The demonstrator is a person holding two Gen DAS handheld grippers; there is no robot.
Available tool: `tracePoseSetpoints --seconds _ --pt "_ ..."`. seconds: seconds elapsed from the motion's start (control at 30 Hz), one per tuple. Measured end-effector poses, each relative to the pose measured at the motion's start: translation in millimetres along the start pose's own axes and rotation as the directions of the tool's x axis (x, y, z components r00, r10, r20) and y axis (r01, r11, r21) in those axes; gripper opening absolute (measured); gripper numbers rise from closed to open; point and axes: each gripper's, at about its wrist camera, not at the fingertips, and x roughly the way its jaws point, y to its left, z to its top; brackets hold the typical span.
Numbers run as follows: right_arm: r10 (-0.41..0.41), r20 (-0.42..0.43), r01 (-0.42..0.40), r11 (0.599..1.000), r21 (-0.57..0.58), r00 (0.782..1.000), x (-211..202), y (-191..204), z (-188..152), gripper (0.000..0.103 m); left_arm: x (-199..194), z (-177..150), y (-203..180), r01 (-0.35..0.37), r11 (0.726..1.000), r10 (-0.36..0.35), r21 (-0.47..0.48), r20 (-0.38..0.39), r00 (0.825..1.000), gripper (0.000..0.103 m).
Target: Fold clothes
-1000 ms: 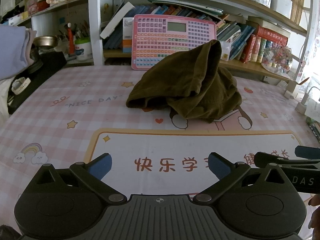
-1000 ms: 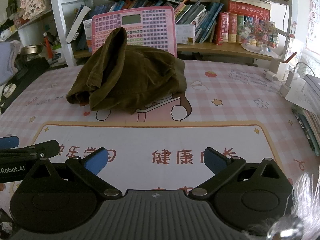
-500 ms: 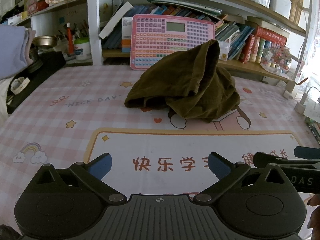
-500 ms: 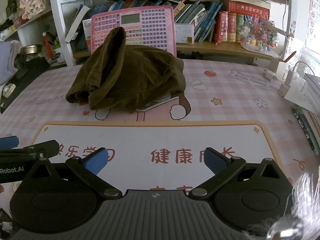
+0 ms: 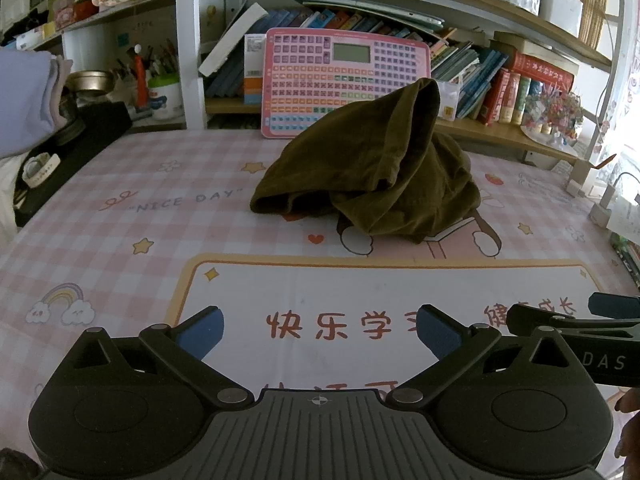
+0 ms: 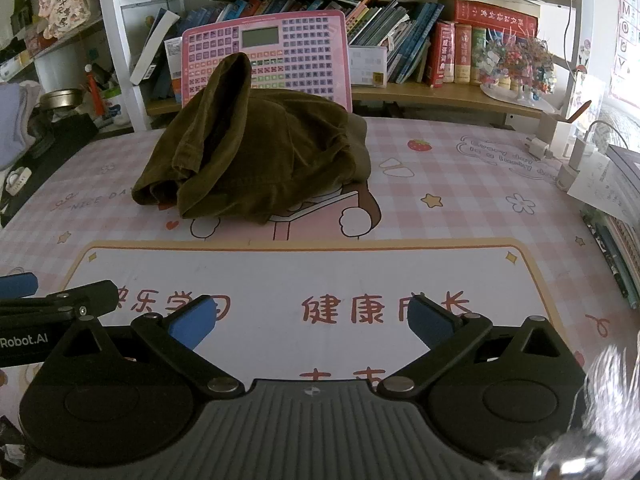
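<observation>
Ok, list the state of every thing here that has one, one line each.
left claw: open, empty, low over the mat.
right claw: open, empty, beside the left one.
brown garment: crumpled in a heap, unfolded, one part sticking up.
pink keypad toy: upright against the shelf, screen blank.
desk mat: lying flat under the garment.

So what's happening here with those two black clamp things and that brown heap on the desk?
A person holds two handheld grippers, meant for folding clothes. The left gripper and right gripper both hover open and empty over the pink desk mat. The olive-brown garment lies crumpled farther back, in front of a pink keyboard toy, untouched.
</observation>
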Motion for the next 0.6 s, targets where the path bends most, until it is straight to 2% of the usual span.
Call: tracePoseSetpoints --seconds 0.6 --pt "0.009 0.007 -0.009 1.000 -0.005 1.000 -1.7 1.3 -0.4 0.103 -4.1 0.5 1.6 -0.001 1.000 0.001 -0.006 0.019 1.000 0.103"
